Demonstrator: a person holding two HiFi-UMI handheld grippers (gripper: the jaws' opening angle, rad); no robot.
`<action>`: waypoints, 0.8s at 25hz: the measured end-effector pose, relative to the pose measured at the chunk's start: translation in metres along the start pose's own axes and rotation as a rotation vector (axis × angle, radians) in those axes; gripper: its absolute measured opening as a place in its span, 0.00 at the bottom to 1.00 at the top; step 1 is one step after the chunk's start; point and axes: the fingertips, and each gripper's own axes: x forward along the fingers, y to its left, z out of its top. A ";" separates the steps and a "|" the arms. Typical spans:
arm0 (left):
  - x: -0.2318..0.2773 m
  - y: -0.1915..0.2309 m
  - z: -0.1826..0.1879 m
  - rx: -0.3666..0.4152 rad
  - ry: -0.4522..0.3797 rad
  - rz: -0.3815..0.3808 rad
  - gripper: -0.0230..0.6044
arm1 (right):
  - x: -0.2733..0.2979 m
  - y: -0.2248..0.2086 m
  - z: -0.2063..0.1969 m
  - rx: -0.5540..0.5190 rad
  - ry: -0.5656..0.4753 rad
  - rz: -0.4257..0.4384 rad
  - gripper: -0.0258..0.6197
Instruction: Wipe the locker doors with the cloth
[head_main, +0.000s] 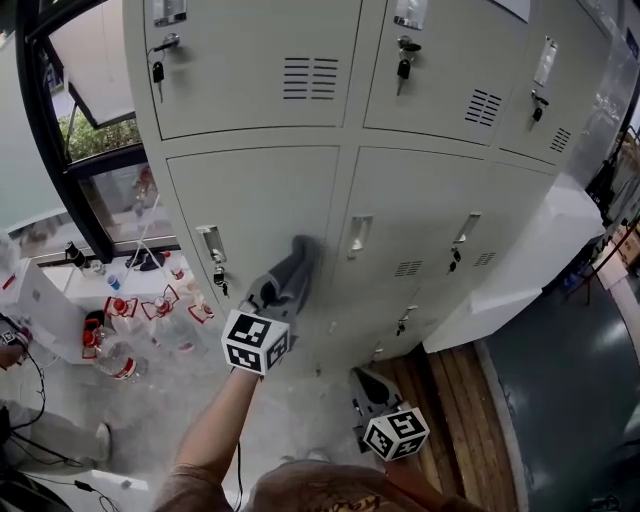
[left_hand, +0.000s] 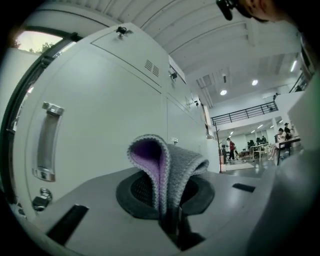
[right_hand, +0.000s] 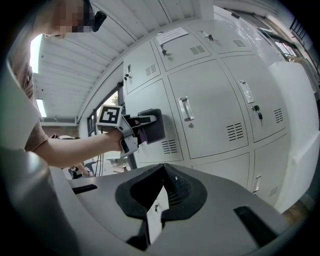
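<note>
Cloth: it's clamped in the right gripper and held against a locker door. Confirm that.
Wrong on the gripper. The cloth is clamped in the left gripper, not the right gripper, and held against a locker door. The left gripper view shows it between that gripper's jaws.

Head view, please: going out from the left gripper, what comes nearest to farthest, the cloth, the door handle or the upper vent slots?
1. cloth: clamped in the left gripper, just ahead of its jaws.
2. door handle: off to the left, on the lower door.
3. vent slots: well up, on the door above.
</note>
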 end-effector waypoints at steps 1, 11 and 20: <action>-0.007 0.006 -0.001 0.003 0.000 0.021 0.10 | 0.002 0.002 0.000 -0.001 0.002 0.008 0.04; -0.079 0.075 -0.033 0.042 0.052 0.285 0.10 | 0.019 0.024 -0.004 -0.013 0.023 0.094 0.04; -0.099 0.102 -0.054 0.072 0.092 0.376 0.10 | 0.019 0.028 -0.004 -0.018 0.024 0.111 0.04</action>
